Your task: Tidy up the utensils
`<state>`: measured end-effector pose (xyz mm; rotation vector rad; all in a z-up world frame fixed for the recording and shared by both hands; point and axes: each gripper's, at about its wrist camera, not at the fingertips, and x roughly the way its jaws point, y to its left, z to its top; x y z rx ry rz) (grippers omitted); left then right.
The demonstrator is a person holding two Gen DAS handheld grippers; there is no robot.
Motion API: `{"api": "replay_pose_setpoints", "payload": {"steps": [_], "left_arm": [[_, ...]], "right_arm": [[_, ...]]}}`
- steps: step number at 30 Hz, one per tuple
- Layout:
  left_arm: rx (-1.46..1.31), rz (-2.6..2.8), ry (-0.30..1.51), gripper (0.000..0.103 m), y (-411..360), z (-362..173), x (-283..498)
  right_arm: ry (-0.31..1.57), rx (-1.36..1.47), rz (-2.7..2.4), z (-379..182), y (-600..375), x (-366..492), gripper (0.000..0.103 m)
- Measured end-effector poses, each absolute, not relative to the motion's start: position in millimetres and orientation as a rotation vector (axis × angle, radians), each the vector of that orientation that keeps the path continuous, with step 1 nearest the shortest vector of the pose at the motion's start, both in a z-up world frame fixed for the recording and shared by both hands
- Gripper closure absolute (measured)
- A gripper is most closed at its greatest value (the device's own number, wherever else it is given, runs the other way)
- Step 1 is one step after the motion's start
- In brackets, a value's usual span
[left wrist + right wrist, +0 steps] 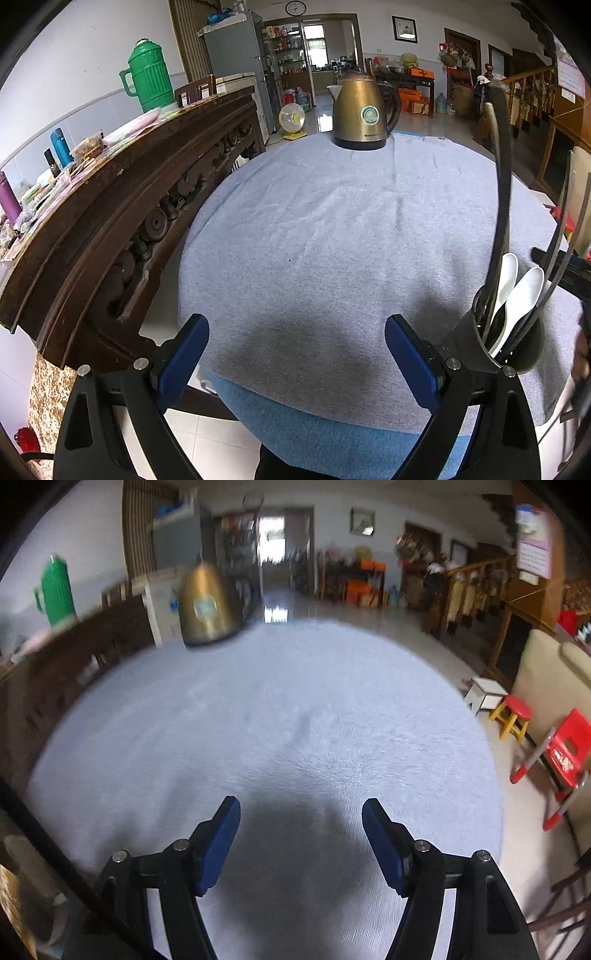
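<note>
Between the left gripper's [297, 356] spread jaws lies only bare grey cloth [332, 229]; nothing is held; just to its right, near the table's front edge, stands a dark holder [480, 343] packed with utensils: two white spoons [522, 295] and long dark handles [502, 177] rising upright and leaning slightly away. The right gripper [301, 843] is likewise open and empty over blurred cloth; the holder does not show in its view. The left hand looks the nearer. Farther off, at the table's far edge, sits a brass kettle [360, 110].
</note>
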<state>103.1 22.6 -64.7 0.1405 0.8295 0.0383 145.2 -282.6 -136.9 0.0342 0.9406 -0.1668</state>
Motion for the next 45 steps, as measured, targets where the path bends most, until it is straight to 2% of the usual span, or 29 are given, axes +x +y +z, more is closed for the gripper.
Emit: {"api": "replay_pose_setpoints", "payload": {"steps": [4,8,11,13,16,32,45], "left_arm": [[0.142,0.044,0.839,0.007,23,-67,109],[0.142,0.056,0.844,0.007,26,-69,116],[0.139,0.057,0.853,0.007,26,-72,120],[0.139,0.055,0.86,0.007,26,-75,122],[0.136,0.05,0.87,0.007,26,-77,124],[0.101,-0.023,0.898,0.007,23,-92,139],[0.105,-0.003,0.878,0.007,27,-85,145]], "right_arm": [[1.04,0.064,-0.147,-166,-294,178,0.031],[1.043,-0.006,-0.14,-179,-283,184,0.028],[1.042,-0.074,-0.183,-193,-283,183,0.018],[1.018,-0.059,-0.201,-196,-290,181,0.004],[1.037,0.044,-0.195,-200,-308,184,0.0],[1.044,0.059,-0.251,-198,-317,182,0.0],[1.045,0.058,-0.252,-198,-317,182,0.0]]}}
